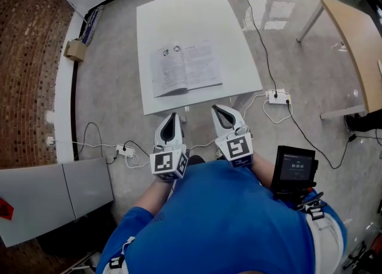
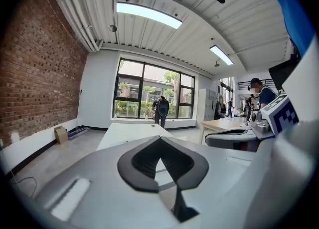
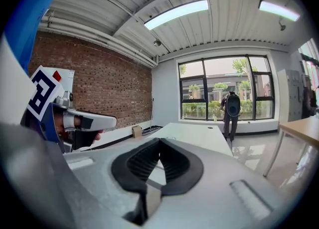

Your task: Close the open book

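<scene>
An open book [image 1: 186, 67] lies flat, pages up, on the near half of a white table [image 1: 179, 10]. Both grippers are held side by side in front of my body, just short of the table's near edge, pointing at the book. My left gripper [image 1: 173, 116] has its jaws together with nothing between them; in the left gripper view its tips [image 2: 159, 138] meet. My right gripper [image 1: 218, 109] is likewise shut and empty, its tips [image 3: 158, 140] touching. Neither gripper touches the book. The white table [image 3: 194, 130] stretches ahead of the jaws.
A wooden table [image 1: 358, 34] stands at the right. Power strips [image 1: 279, 97] [image 1: 125, 150] and cables lie on the floor near the white table's legs. A cardboard box [image 1: 74, 50] sits by the brick wall. A person with a backpack [image 2: 160, 108] stands at the far window.
</scene>
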The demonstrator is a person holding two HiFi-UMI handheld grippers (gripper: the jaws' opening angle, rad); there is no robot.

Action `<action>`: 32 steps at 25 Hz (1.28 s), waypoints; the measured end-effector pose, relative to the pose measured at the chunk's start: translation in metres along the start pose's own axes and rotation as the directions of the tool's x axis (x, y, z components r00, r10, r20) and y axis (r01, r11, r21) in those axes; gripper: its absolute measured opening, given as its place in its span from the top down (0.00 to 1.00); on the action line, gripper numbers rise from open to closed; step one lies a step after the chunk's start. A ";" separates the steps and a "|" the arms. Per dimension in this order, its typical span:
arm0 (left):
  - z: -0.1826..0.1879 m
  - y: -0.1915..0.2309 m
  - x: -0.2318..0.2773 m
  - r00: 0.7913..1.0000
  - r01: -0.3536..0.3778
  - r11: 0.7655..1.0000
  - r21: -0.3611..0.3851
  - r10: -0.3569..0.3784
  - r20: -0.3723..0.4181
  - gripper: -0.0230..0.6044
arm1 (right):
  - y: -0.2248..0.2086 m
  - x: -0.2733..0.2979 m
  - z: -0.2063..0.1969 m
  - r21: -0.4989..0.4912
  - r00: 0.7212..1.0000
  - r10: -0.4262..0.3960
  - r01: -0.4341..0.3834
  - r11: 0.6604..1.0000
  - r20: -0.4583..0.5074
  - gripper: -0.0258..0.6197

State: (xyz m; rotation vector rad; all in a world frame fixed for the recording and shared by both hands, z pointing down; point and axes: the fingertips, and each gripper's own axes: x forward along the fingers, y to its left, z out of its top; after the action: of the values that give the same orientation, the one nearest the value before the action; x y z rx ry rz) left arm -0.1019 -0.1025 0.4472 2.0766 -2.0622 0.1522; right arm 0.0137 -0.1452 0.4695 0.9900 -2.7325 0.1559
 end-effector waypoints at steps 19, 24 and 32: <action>-0.043 0.117 0.082 0.996 -0.055 0.998 0.016 0.055 -0.068 0.96 | 0.014 0.131 -0.022 -0.173 0.988 0.061 -0.086 0.981 -0.144 0.96; -0.049 0.142 0.090 0.993 -0.039 0.999 0.026 0.041 -0.109 0.96 | 0.026 0.158 -0.026 -0.240 0.978 0.061 -0.109 0.965 -0.199 0.96; -0.080 0.184 0.108 0.981 0.041 0.997 0.063 -0.028 -0.191 0.96 | 0.062 0.208 -0.049 -0.358 0.956 0.055 -0.161 0.920 -0.289 0.96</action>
State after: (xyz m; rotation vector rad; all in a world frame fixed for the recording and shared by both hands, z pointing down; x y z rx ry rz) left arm -0.2776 -0.1896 0.5628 2.0461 -1.9314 0.4037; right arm -0.1728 -0.2175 0.5678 0.6526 -2.4336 -0.1985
